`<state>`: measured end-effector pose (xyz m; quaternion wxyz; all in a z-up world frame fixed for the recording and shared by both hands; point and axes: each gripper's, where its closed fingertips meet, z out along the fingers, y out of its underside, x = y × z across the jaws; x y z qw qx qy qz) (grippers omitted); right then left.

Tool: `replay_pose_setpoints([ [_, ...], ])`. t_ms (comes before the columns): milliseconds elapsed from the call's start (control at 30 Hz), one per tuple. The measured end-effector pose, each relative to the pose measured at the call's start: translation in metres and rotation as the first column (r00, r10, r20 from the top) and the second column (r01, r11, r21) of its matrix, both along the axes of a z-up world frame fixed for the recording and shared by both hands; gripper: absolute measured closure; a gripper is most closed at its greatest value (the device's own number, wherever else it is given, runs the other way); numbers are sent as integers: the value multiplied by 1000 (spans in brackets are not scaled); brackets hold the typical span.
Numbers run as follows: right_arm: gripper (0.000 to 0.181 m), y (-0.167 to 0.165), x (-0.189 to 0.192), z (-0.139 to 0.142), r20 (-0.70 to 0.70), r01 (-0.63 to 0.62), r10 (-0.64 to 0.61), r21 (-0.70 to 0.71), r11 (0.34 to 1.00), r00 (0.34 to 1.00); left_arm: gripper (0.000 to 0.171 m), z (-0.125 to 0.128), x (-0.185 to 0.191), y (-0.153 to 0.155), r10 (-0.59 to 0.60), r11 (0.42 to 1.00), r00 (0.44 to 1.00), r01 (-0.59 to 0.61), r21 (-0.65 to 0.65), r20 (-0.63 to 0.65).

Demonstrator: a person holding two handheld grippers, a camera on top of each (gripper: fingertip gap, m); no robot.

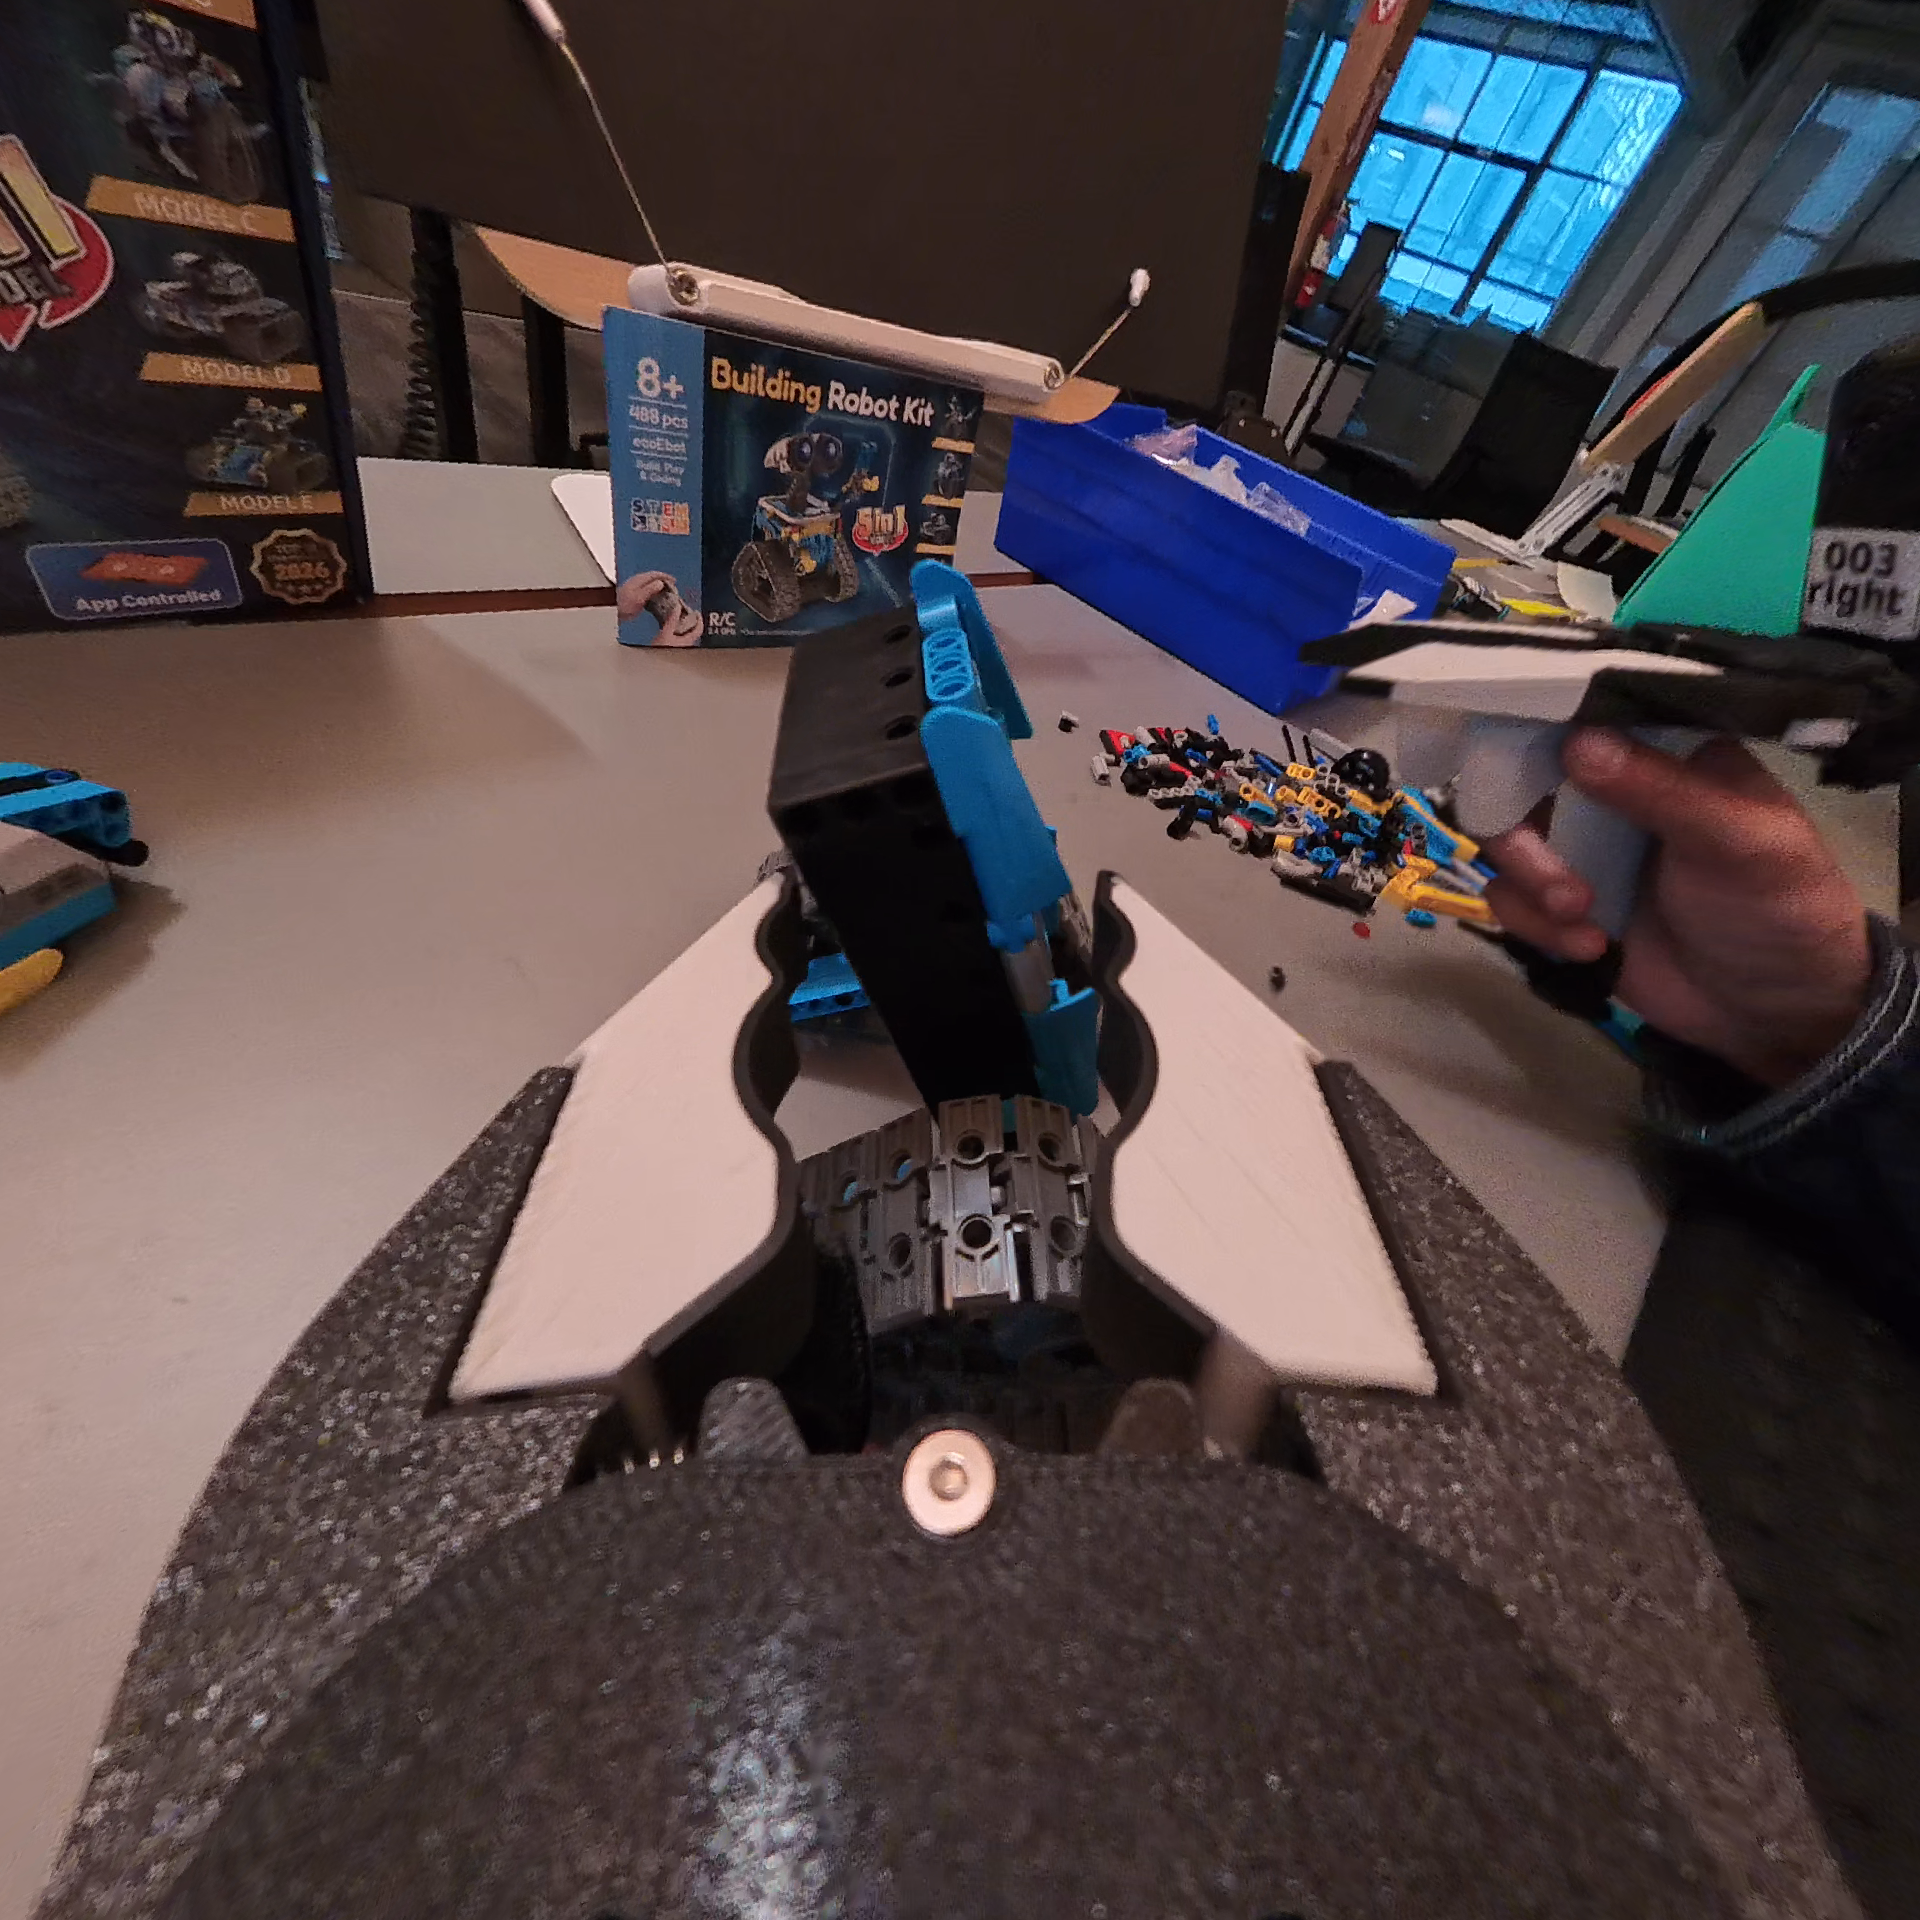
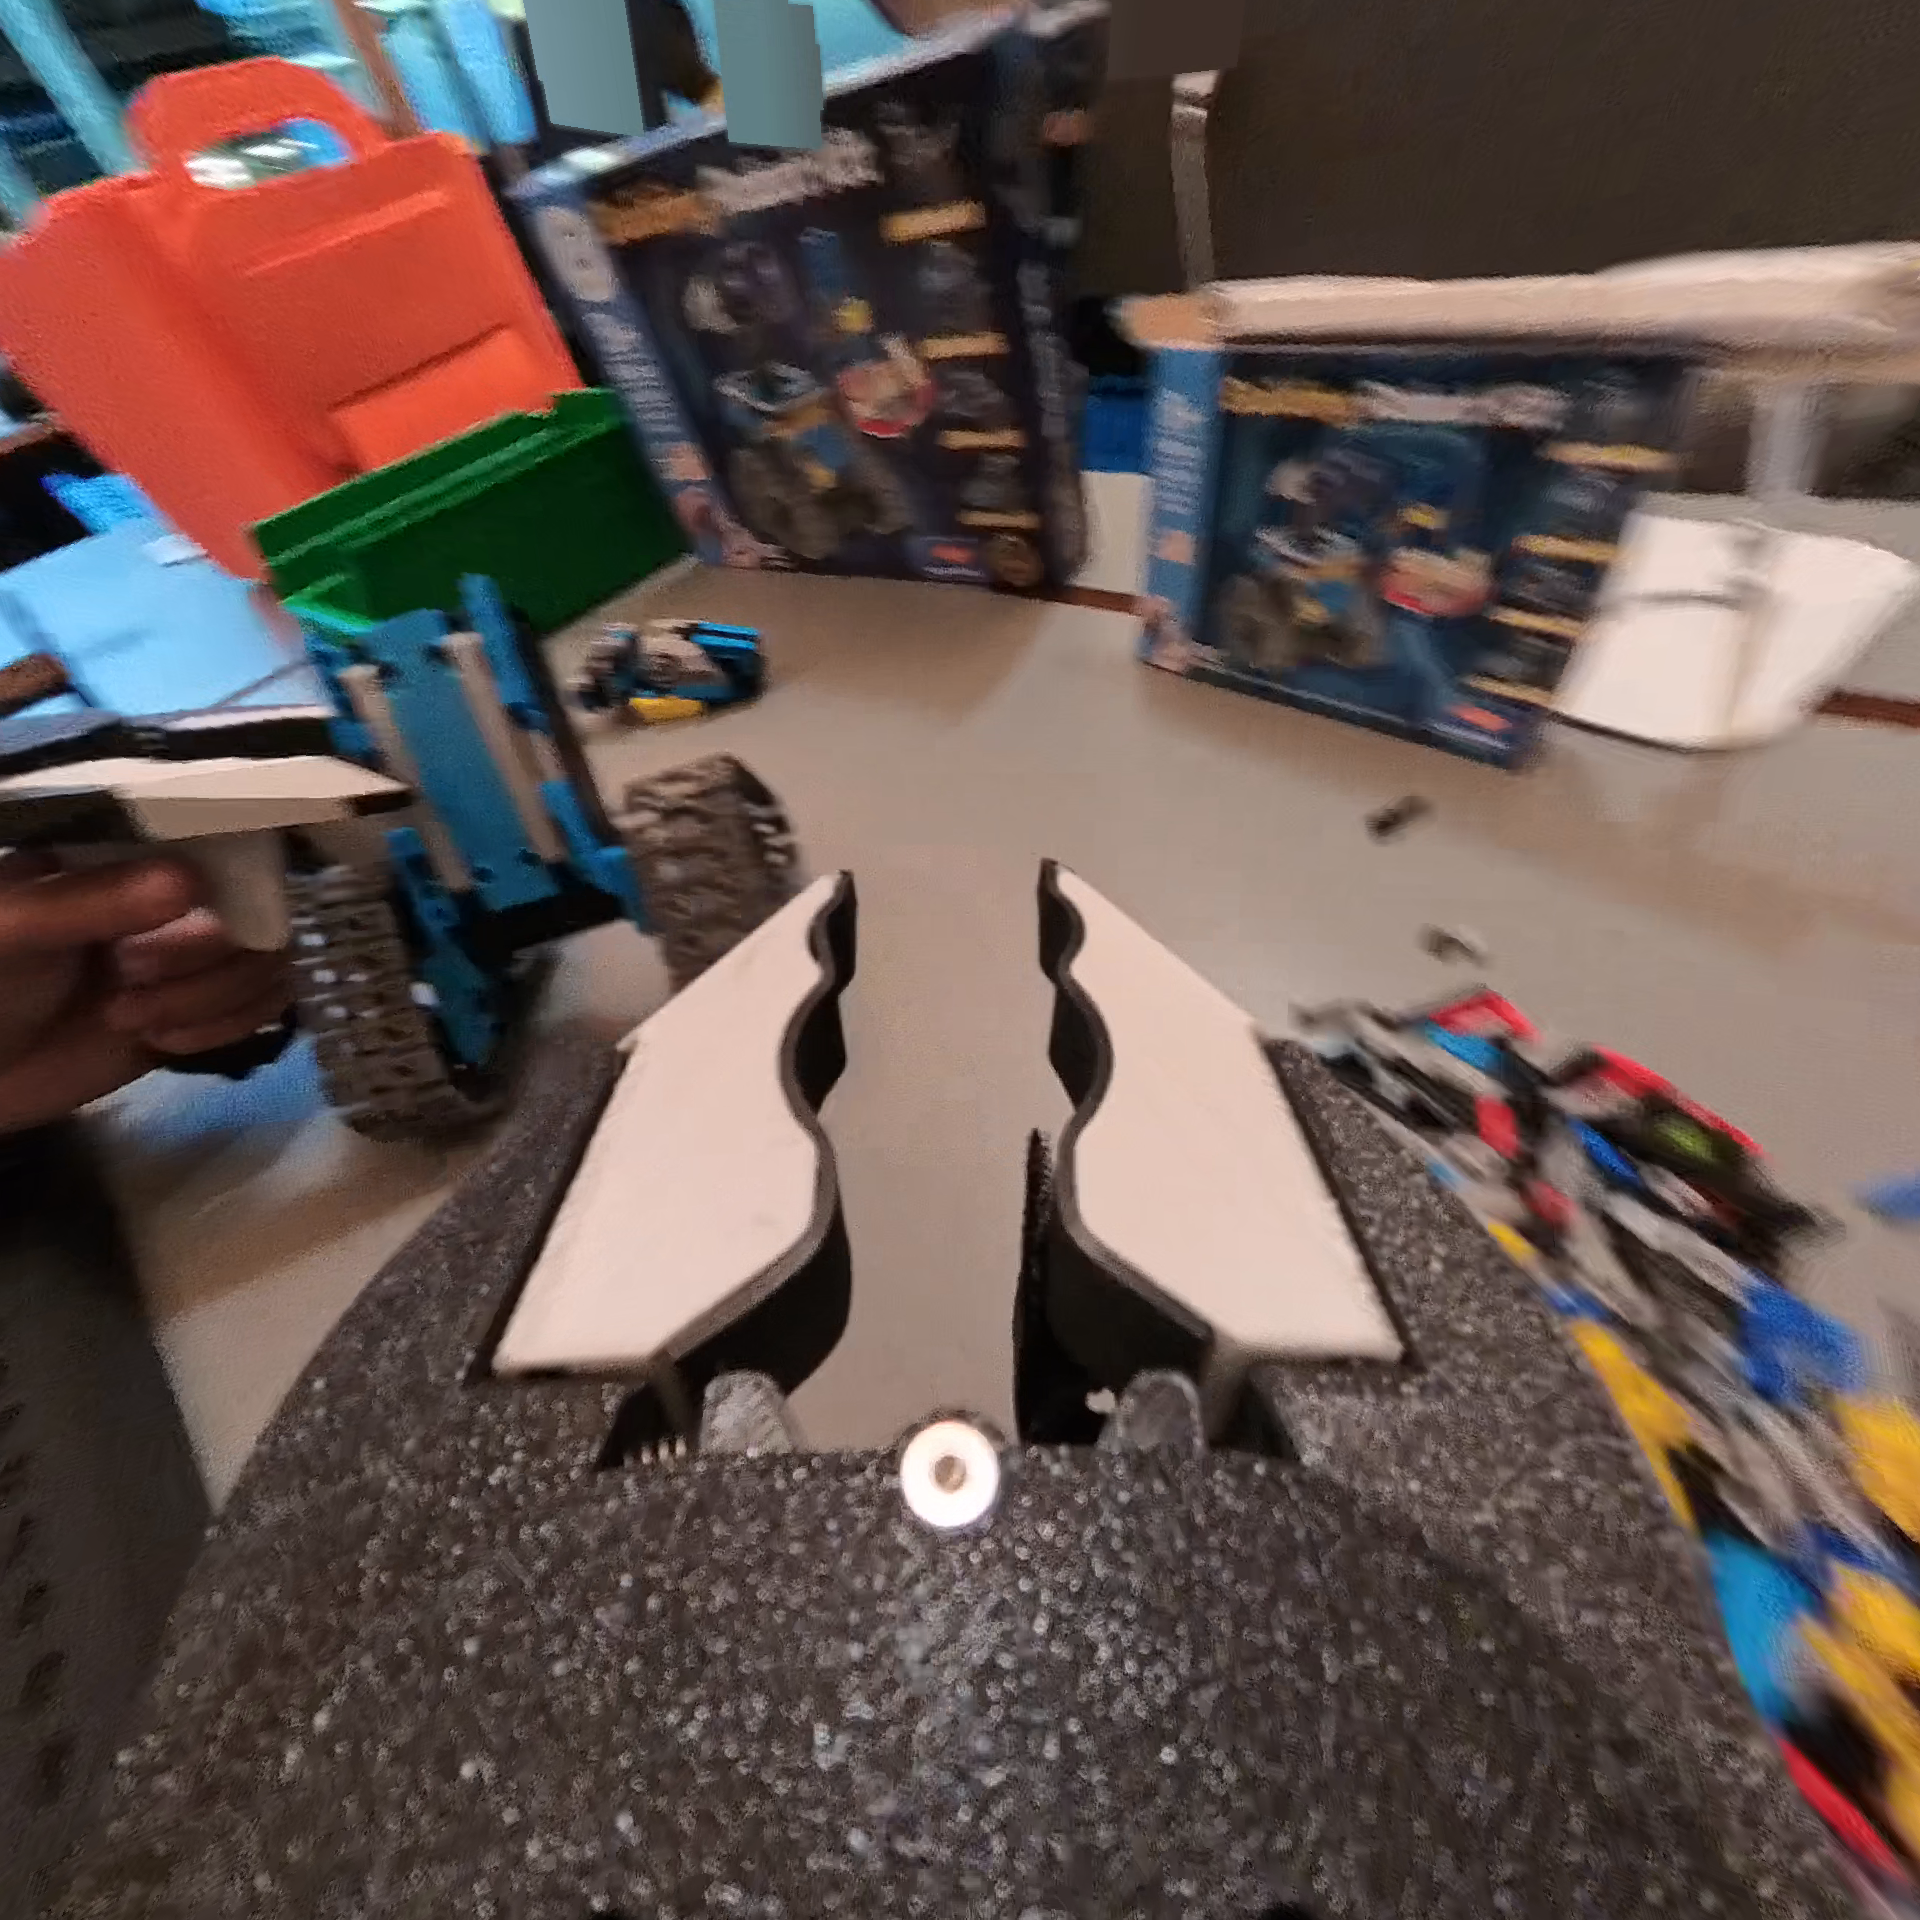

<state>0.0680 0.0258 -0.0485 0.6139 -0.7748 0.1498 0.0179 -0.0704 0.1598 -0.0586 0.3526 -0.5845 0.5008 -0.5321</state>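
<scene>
A workshop with big paned windows lies behind a pale grey tabletop crowded with kit boxes. On it stands the landmark, a half-built tracked toy vehicle of black and blue plastic bricks with grey link treads.

The left gripper has its white fingers set around this model, the jaws closed to the width of its black body and blue side beam, with the tread between the finger roots. In the right wrist view the same model stands tilted on its treads.

Right of the model lies a loose heap of small mixed-colour plastic pieces. Behind the model stands a blue printed cardboard kit box, and right of that a blue plastic bin.

The right gripper, blurred, hangs over bare table between model and heap, jaws narrowly apart and empty.

The model looks light and rigid but snap-fitted; I judge the solid black block the safest hold, since beams and treads could pop loose.
</scene>
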Motion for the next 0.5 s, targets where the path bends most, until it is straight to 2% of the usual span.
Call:
replay_pose_setpoints([
  [67, 148, -35, 17, 1, 19, 98, -98, -19, 995, 995, 118, -2, 0, -2, -9, 1000, 1000, 9, 26, -11],
  [100, 151, -47, 10, -1, 53, 85, -82, -51, 995, 995, 118, -2, 0, -2, -6, 999, 1000, 6, 37, -15],
  [167, 156, -55, -22, -26, 98, -21, 39, -180, 983, 994, 118, -4, 2, -1, 3, 999, 1000, -2, 44, -25],
  [233, 148, -47, -61, -60, 76, -150, 180, -303, 941, 981, 120, -6, 3, -1, 4, 999, 999, -3, 34, -35],
  [300, 148, -35, -73, -81, 163, -154, 239, -410, 899, 957, 122, -9, 3, -1, 4, 1000, 999, -3, 29, -48],
  [367, 151, -18, -81, -85, 206, -157, 269, -438, 885, 941, 123, -9, 2, -1, 8, 999, 999, -7, 32, -48],
  [433, 151, -3, -90, -96, 167, -210, 322, -477, 854, 932, 122, -9, 2, -1, 10, 999, 999, -8, 36, -49],
  [500, 152, 7, -89, -105, 171, -211, 346, -527, 823, 922, 122, -9, 2, -1, 8, 999, 999, -6, 35, -48],
])
